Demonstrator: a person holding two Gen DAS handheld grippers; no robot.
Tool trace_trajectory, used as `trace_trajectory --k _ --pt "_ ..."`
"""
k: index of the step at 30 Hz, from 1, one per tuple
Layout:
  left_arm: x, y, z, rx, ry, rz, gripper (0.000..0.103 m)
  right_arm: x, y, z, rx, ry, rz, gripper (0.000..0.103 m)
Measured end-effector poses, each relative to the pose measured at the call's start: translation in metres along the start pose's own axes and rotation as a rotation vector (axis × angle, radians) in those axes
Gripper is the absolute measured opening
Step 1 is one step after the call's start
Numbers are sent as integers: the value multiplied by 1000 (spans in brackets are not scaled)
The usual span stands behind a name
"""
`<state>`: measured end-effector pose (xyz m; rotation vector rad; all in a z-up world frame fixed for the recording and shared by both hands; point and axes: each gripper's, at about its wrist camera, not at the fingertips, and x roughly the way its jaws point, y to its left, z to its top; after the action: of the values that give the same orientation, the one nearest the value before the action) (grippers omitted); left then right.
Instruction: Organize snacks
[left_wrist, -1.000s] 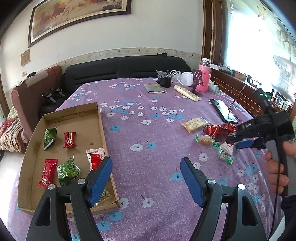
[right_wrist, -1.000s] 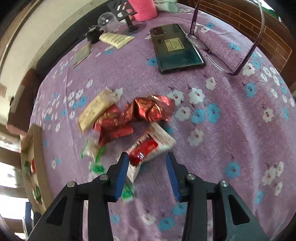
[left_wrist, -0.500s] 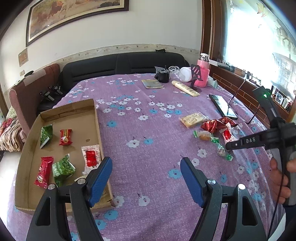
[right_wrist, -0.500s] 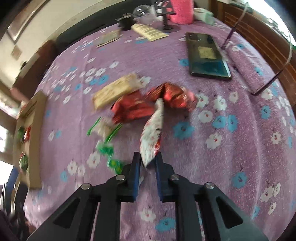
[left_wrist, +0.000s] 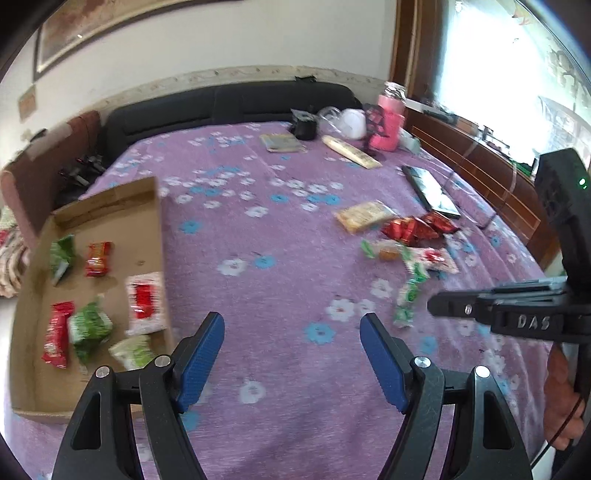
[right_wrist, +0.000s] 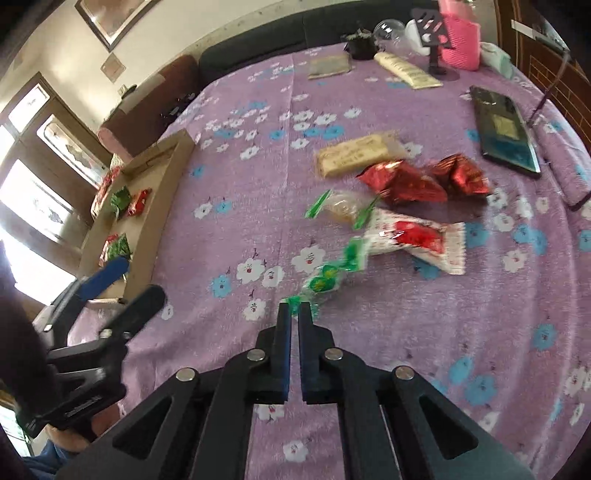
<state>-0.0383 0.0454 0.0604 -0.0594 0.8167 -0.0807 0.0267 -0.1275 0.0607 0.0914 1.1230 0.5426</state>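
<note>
My right gripper (right_wrist: 294, 308) is shut with nothing between its pads. The white-and-red snack packet (right_wrist: 413, 238) lies on the purple cloth just beyond it, also seen in the left wrist view (left_wrist: 430, 258). Beside it lie a green-wrapped candy (right_wrist: 327, 278), an orange candy (right_wrist: 341, 206), two red foil packets (right_wrist: 406, 181) and a yellow biscuit pack (right_wrist: 356, 155). My left gripper (left_wrist: 291, 356) is open and empty over the cloth, right of the cardboard tray (left_wrist: 155, 206), which holds several red, green and white packets.
A black phone (right_wrist: 504, 127) and glasses lie at the right. A pink bottle (left_wrist: 389, 122), a dark cup (left_wrist: 304, 127), a booklet (left_wrist: 280, 142) and a tube (left_wrist: 351, 157) stand at the far end. A dark sofa lies behind.
My right gripper held the white-and-red packet half a second ago; it now lies on the cloth and the gripper has pulled back, shut. The left gripper has shifted slightly.
</note>
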Motion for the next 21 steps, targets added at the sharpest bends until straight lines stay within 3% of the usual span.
trace_trajectory --k 2,4,6,10,11,12,17,21 --pt "8 -9 5 15 38 -49 79 -11 -10 1 17 -40 -39 19" --pt "22 -24 10 48 89 -109 79 -19 -22 3 36 -75 -61 39" --pt "40 -41 15 92 143 -125 79 -22 -34 8 50 -97 -56 45" --pt "68 -60 20 125 183 -76 79 -19 -56 28 76 -103 -43 45" --pt "72 -61 21 124 186 -83 76 -15 -60 35 78 -101 -43 45" --pt "77 -63 22 125 190 -88 65 -10 -64 44 74 -88 -50 45" --pt "81 -63 23 133 173 -14 41 20 -72 63 56 -38 -55 45" --pt "81 -48 23 101 162 15 40 35 -79 57 84 13 3 44"
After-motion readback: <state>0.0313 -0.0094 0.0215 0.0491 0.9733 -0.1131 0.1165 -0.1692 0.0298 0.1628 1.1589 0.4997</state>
